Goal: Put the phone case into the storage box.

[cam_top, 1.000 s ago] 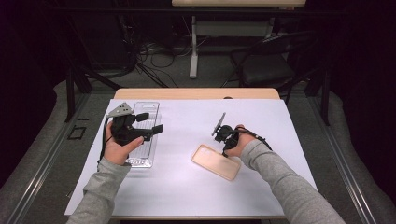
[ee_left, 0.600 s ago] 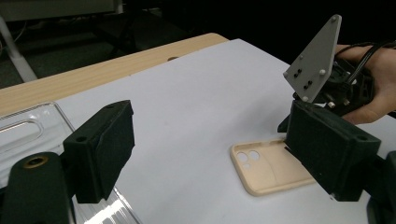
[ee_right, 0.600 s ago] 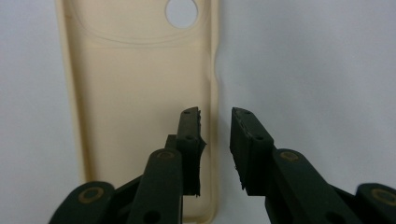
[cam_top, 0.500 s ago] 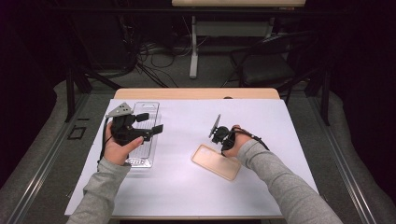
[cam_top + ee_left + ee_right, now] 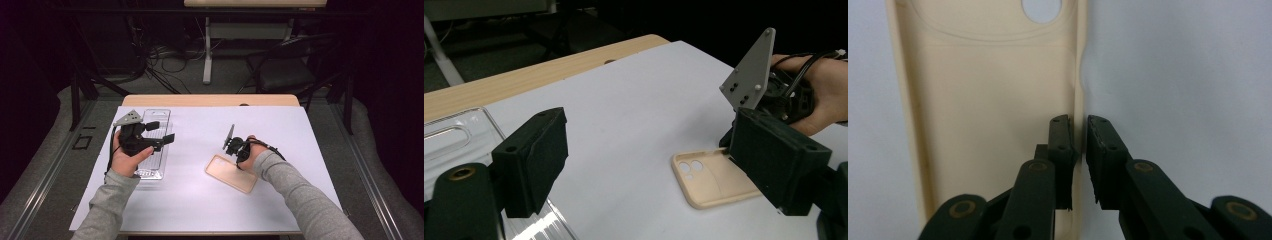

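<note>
A beige phone case [image 5: 225, 172] lies open side up on the white sheet, right of centre. My right gripper [image 5: 238, 161] points down at its near edge. In the right gripper view, the jaws have just been closing and the right gripper [image 5: 1082, 127] now pinches the side wall of the phone case [image 5: 988, 100], one pad inside and one outside. My left gripper [image 5: 161, 131] hovers open over a clear plastic tray [image 5: 156, 162] with nothing between its jaws. From the left gripper [image 5: 649, 142] I see the phone case [image 5: 711, 182] and the right gripper [image 5: 729, 145] beyond.
A white sheet [image 5: 200, 200] covers most of the wooden table [image 5: 210, 100]. The clear plastic tray [image 5: 454, 135] lies along the sheet's left side. Beyond the table's far edge are a chair, cables and desk legs on a dark floor.
The right hand and its gripper have shifted slightly left and down toward the phone case's edge. The left hand has stayed where it was.
</note>
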Tool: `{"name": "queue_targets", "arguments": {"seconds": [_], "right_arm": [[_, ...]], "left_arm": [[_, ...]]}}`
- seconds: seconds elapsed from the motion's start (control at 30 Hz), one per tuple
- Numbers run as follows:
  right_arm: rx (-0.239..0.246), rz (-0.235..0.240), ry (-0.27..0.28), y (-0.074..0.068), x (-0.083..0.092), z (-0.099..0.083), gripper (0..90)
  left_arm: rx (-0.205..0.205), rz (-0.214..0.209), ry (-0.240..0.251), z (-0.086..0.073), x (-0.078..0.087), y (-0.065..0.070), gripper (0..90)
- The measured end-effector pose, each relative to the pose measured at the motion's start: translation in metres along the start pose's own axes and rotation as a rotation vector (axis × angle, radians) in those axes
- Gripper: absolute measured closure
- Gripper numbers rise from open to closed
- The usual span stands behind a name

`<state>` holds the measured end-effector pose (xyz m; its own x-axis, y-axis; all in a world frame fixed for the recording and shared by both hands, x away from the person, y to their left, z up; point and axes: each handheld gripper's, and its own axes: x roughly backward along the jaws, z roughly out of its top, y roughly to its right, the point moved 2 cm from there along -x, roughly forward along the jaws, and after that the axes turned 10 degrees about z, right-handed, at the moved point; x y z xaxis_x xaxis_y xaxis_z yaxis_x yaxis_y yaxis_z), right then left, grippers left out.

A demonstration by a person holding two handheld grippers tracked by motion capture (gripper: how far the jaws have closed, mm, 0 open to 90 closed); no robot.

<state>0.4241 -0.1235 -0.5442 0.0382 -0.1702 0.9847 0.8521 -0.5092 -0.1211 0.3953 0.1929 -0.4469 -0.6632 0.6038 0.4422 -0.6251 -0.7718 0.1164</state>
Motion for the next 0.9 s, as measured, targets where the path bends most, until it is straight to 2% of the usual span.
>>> {"name": "queue_targets", "arguments": {"seconds": [0.27,0.9], "right_arm": [[0.003,0.008,-0.006,0.0015,0.0004,0.0007,86.4],[0.005,-0.008,-0.008,0.0002,-0.0005,0.0017,87.7]], "left_arm": [[0.002,0.002,-0.002,-0.0007,-0.0006,0.0002,15.5],[0.009,0.005,0.003,-0.0013,-0.0003,-0.0022,15.5]]}}
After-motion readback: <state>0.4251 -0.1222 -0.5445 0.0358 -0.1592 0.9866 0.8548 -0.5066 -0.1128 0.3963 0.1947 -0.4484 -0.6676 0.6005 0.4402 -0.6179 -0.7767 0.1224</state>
